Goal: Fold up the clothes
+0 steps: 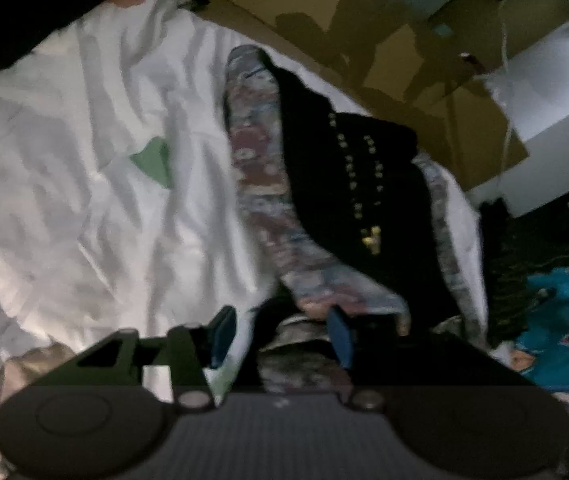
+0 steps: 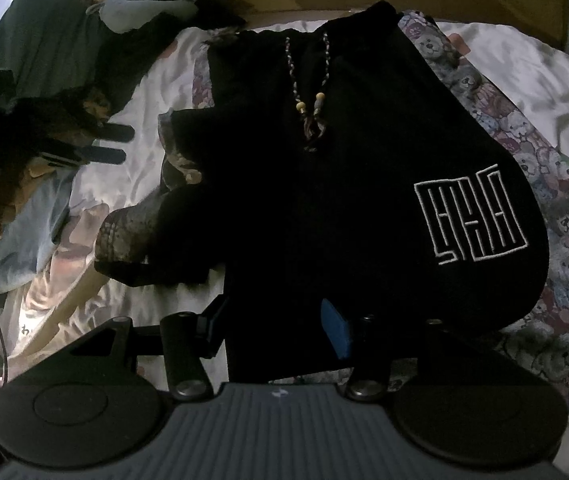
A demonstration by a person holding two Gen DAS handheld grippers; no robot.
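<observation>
- Looking down both wrist views, we see a black hoodie (image 2: 324, 184) spread on a teddy-bear print blanket (image 2: 556, 216), both lying on a bed with a white sheet (image 1: 84, 140).
- Hoodie sits toward the bed's far edge, by the brown wall; white maze-like logo (image 2: 472, 216) on its chest, braided drawcords with pale beads (image 2: 310, 104) near the neck.
- Left claw (image 1: 280, 332): jaws apart, gripping nothing we can see; bear-print fabric and a dark hem lie between the blue pads (image 1: 340, 336), but contact is too blurred to call. No earlier view given, so we only say the jaws stand open.
- Right claw (image 2: 276, 328): jaws apart at the hoodie's near hem, black cloth between the pads; we see no pinch, so we call it open.
- In the right wrist view, the left claw's two dark fingers (image 2: 112, 144) hover over the sheet just beside the hoodie's sleeve (image 2: 188, 140).
- Plush toys (image 2: 144, 4) and a dark pillow (image 2: 36, 40) at the bed's far-left corner; pale blue garment (image 2: 32, 216) at the left edge.
- Teal patterned cloth (image 1: 564, 328) off the bed's right edge in the left view.
</observation>
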